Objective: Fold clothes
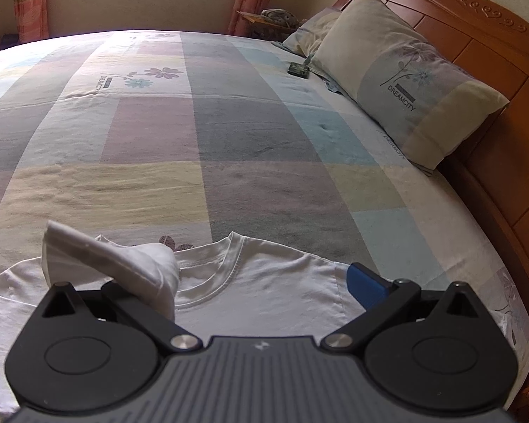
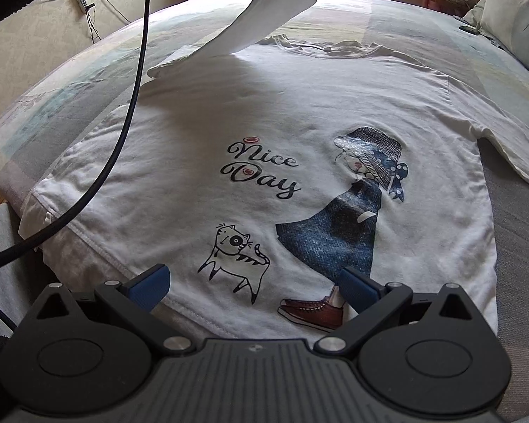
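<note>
A white T-shirt [image 2: 299,105] lies print side up on the bed, with "Nice Day", a cat and a girl in a hat on it. My right gripper [image 2: 255,287] hovers open over its hem, blue pads [image 2: 151,283] spread apart. In the left wrist view the shirt's collar [image 1: 229,268] faces me. My left gripper [image 1: 247,289] stands open above the shoulders. One sleeve [image 1: 123,261] is draped over its left finger and hides that pad; the right fingertip [image 1: 366,287] is bare. The raised sleeve [image 2: 275,3] shows in the right wrist view, leaving the top of the frame.
The patchwork bedsheet [image 1: 211,134] stretches beyond the shirt. Pillows [image 1: 405,81] lean on a wooden headboard [image 1: 493,53] at the right, with a small dark object [image 1: 299,68] beside them. A black cable [image 2: 130,105] hangs across the shirt's left side.
</note>
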`<state>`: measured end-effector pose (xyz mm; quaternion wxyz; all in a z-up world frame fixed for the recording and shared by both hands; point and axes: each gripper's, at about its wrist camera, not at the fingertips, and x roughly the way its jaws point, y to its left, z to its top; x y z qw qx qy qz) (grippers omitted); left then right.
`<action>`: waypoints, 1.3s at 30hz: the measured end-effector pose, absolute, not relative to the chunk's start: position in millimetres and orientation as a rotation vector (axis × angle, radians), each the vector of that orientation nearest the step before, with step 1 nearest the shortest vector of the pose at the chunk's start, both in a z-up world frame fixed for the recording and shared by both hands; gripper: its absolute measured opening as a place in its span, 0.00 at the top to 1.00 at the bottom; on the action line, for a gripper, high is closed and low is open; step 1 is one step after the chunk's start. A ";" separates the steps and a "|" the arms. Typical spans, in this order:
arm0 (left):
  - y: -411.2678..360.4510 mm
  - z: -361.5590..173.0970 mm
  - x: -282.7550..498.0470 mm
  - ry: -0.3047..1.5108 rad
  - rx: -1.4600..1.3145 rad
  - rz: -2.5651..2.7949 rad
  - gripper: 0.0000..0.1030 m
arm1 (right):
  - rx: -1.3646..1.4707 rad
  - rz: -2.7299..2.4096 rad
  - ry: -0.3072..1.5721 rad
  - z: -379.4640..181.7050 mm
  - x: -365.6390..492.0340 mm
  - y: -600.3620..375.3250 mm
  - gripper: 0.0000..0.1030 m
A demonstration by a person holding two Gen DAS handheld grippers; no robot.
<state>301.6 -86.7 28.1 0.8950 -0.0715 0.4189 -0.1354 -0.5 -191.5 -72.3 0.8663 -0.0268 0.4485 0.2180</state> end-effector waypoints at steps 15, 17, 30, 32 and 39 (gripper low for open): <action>-125.8 15.0 308.7 0.926 -0.020 -0.314 0.01 | -0.054 0.457 0.942 -72.3 -1.1 -191.5 0.00; -134.7 12.4 309.4 0.952 0.034 -0.314 0.01 | -0.052 0.456 0.941 -71.9 -0.9 -191.7 0.00; -160.5 -10.1 293.2 1.028 0.269 -0.313 0.01 | -0.063 0.441 0.889 -23.5 -14.5 -204.1 0.00; -159.7 -10.7 289.3 1.032 0.268 -0.321 0.01 | -0.083 0.423 0.872 -15.0 -17.6 -205.2 0.00; -139.9 -0.9 268.4 1.026 0.274 -0.361 0.01 | -0.122 0.377 0.904 -15.4 -18.5 -202.9 0.00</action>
